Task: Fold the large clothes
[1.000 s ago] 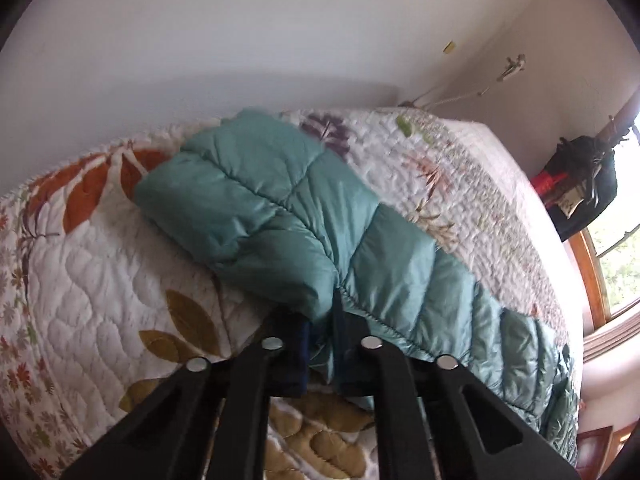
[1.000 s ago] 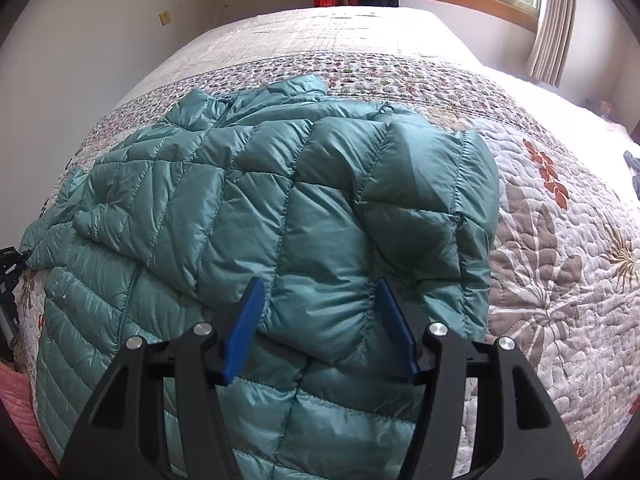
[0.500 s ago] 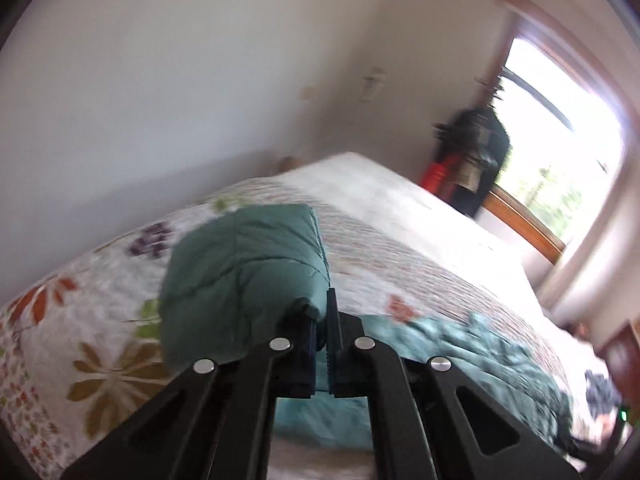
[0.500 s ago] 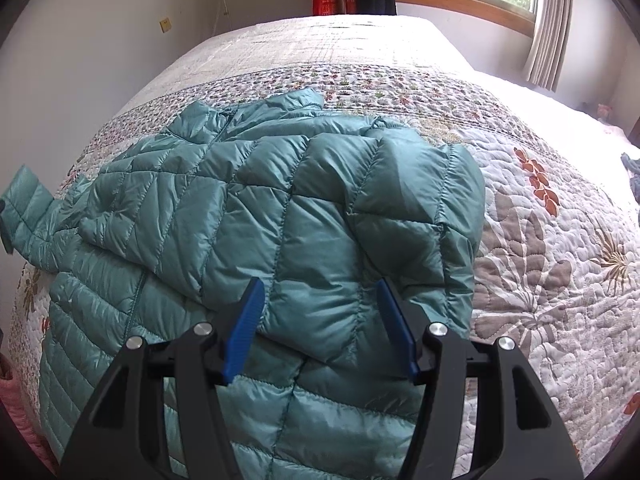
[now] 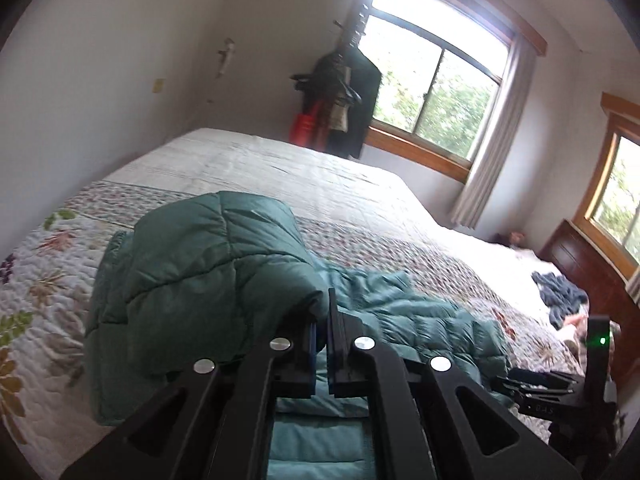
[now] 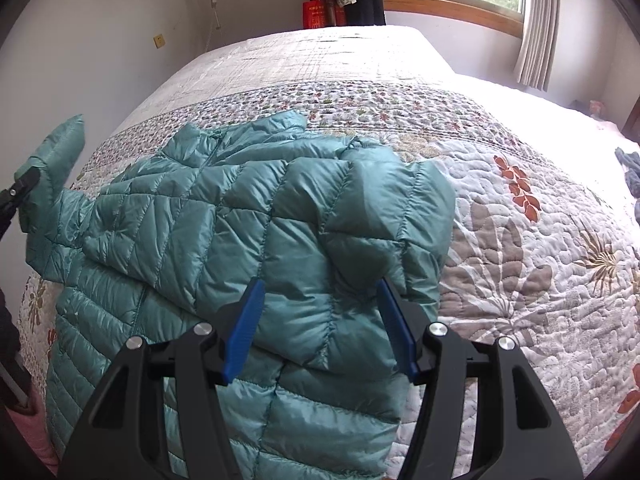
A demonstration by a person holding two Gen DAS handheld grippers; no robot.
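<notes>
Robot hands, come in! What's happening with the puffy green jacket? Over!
Left gripper shut on sleeve, lifted. Right gripper open over jacket. Other sleeve folded across. Nothing in the way.

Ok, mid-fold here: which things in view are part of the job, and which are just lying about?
Part of the job:
teal puffer jacket
its sleeve, clamped in the left gripper
right gripper, open over the jacket
quilted bed, the work surface

Just lying about:
dark blue clothes at the bed's far side
coat rack with dark garments
red bag
</notes>
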